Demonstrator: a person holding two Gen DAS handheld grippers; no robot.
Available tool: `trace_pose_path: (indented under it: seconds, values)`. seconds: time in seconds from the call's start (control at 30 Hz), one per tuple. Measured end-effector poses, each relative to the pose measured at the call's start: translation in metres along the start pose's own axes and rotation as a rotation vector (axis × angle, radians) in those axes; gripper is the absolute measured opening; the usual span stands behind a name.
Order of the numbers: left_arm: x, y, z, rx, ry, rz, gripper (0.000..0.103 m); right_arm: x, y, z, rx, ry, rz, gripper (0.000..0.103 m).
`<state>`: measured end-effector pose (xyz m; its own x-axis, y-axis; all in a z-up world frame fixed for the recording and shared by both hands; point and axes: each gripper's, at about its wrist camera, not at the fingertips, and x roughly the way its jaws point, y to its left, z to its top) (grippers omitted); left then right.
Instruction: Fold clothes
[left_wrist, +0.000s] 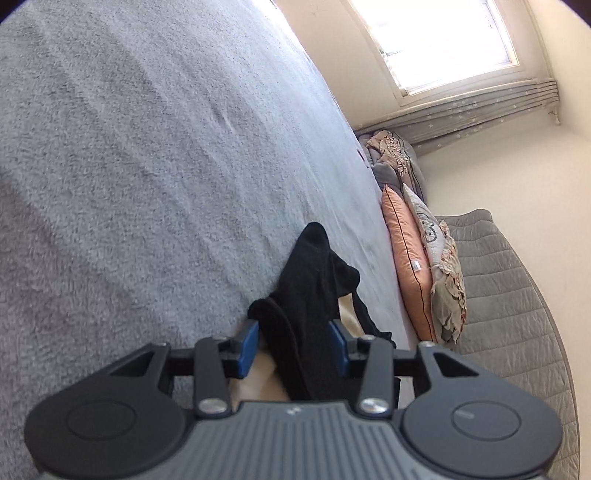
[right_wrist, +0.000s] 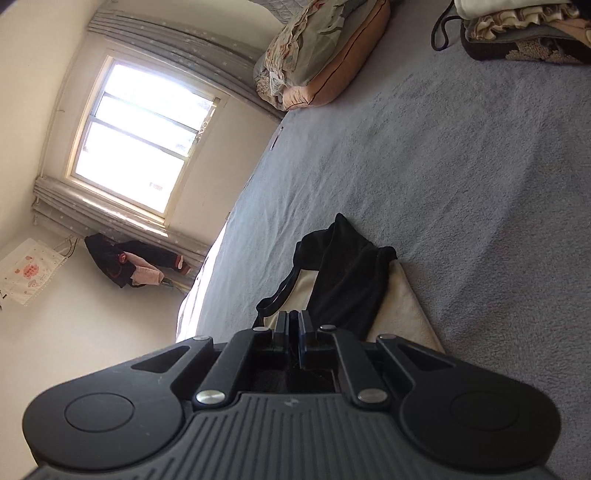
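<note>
Black garment (left_wrist: 314, 295) lifted off the grey bed cover (left_wrist: 147, 166), above a cream cloth (right_wrist: 402, 314)

Left gripper (left_wrist: 295, 341) stands spread with cloth bunched between its pads (not pinched), right gripper (right_wrist: 293, 325) is clamped tight on an edge. I'd clamp left first, then pull both apart evenly so it hangs flat before folding.

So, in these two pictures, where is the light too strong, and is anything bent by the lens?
Left wrist view: the window is blown out white and the bed edge curves strongly. Right wrist view: the window glares too, and the black garment loses detail.
</note>
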<state>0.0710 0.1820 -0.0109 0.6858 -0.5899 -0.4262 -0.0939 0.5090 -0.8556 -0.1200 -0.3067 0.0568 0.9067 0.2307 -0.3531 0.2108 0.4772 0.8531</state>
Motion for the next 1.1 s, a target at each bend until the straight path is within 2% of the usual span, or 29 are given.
trace_pose_path:
  seconds: [0.2, 0.37, 0.47, 0.6, 0.67, 0.73, 0.77, 0.93, 0.97, 1.1]
  values:
    - [0.002, -0.004, 0.003, 0.019, 0.003, 0.004, 0.043, 0.024, -0.032, 0.003, -0.001, 0.030, -0.147, 0.006]
    - [-0.002, 0.004, 0.017, 0.001, -0.048, 0.021, 0.042, 0.026, -0.038, 0.008, 0.007, 0.008, -0.169, 0.006]
    - [-0.006, 0.007, 0.019, -0.050, -0.053, -0.019, 0.042, 0.027, -0.037, 0.008, -0.044, -0.006, -0.221, 0.006]
    - [-0.003, -0.013, 0.014, 0.044, -0.032, -0.067, 0.043, 0.032, -0.037, 0.005, -0.083, -0.003, -0.273, 0.010]
    - [0.002, -0.017, 0.013, 0.073, -0.022, -0.065, 0.043, 0.033, -0.030, -0.001, -0.150, -0.002, -0.299, 0.013]
    - [0.008, -0.017, 0.011, 0.094, -0.008, -0.057, 0.043, 0.033, -0.018, -0.010, -0.248, -0.006, -0.324, 0.037]
    - [0.011, -0.016, 0.010, 0.096, 0.002, -0.046, 0.043, 0.032, -0.013, -0.014, -0.297, -0.008, -0.336, 0.041]
    - [0.015, -0.015, 0.009, 0.114, 0.015, -0.020, 0.043, 0.031, 0.015, -0.037, -0.541, -0.015, -0.393, 0.044]
    - [0.015, -0.015, 0.009, 0.120, 0.015, -0.014, 0.043, 0.032, 0.020, -0.040, -0.576, 0.007, -0.371, 0.045]
    - [0.016, -0.015, 0.007, 0.134, 0.014, -0.007, 0.042, 0.038, 0.016, -0.053, -0.571, 0.065, -0.425, 0.044]
